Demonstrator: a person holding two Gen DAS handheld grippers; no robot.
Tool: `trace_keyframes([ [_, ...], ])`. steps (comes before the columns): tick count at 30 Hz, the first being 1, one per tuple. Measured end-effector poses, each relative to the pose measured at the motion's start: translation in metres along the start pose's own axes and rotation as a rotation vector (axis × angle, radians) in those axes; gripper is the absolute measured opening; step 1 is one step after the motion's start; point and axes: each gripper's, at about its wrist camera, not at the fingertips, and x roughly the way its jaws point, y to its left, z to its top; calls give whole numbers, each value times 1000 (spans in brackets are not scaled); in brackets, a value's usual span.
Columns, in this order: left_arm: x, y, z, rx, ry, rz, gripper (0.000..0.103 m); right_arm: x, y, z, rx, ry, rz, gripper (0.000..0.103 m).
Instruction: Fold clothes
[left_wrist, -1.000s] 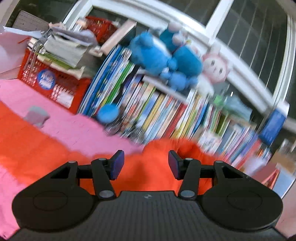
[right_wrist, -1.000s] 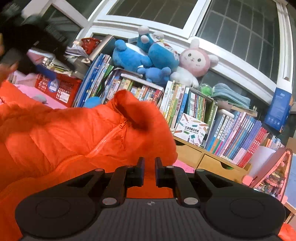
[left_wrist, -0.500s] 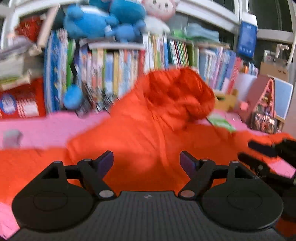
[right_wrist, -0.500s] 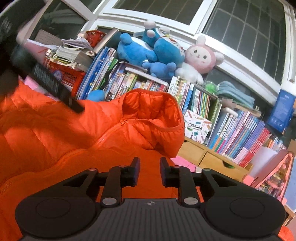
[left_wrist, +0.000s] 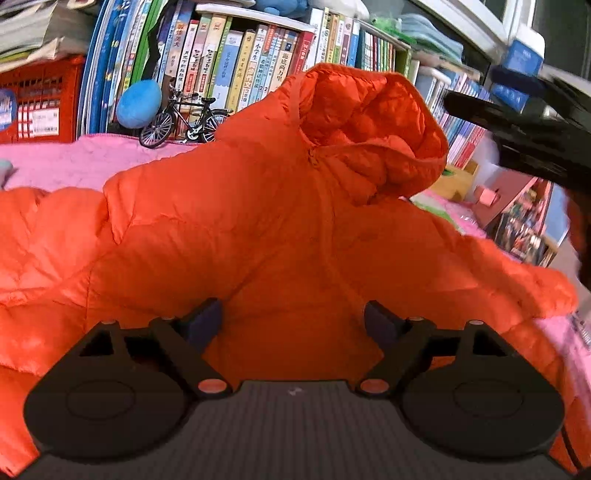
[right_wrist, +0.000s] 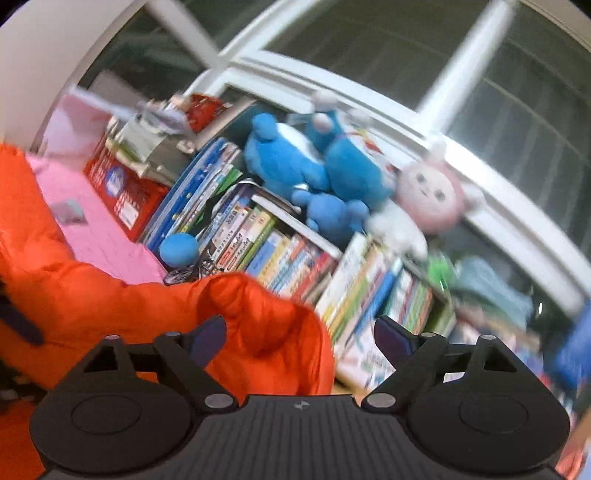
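Both tongs released: left tongs (left_wrist: 293, 325) over orange hooded jacket (left_wrist: 295, 221), zipper and model bicycle (left_wrist: 184, 120) sharp; right tongs (right_wrist: 300, 338) view blurred, plush toys (right_wrist: 317, 166) only there.

Chinese titles are showing on the spines of the upright books (left_wrist: 236, 70) in the left wrist view, among them "小学生" on a yellow spine (left_wrist: 257, 59) and the digit "2" low on two neighbouring spines, while the remaining print is staying too blurred to read.
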Motion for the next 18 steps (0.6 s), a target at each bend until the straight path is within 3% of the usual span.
trace_keyframes([
  [7,-4,11,0,-88,-22,-61,87,114,44,10,-341,157,-15,92],
  [8,-4,12,0,-94,-24,-66,87,133,50,6,-382,202,-19,83],
  [9,-4,12,0,-100,-26,-69,87,146,54,1,-409,249,-34,68],
  [10,-4,13,0,-106,-27,-73,87,159,57,-2,-434,290,-53,23],
  [11,-4,13,0,-113,-29,-76,87,161,56,0,-428,265,-120,10],
  [12,-3,14,1,-120,-30,-79,87,161,56,3,-419,234,-188,10],
  [16,-3,15,1,-131,-31,-84,87,95,41,45,-241,-174,-470,10],
  [18,-4,15,1,-130,-30,-83,87,47,40,59,-184,-386,-516,11],
])
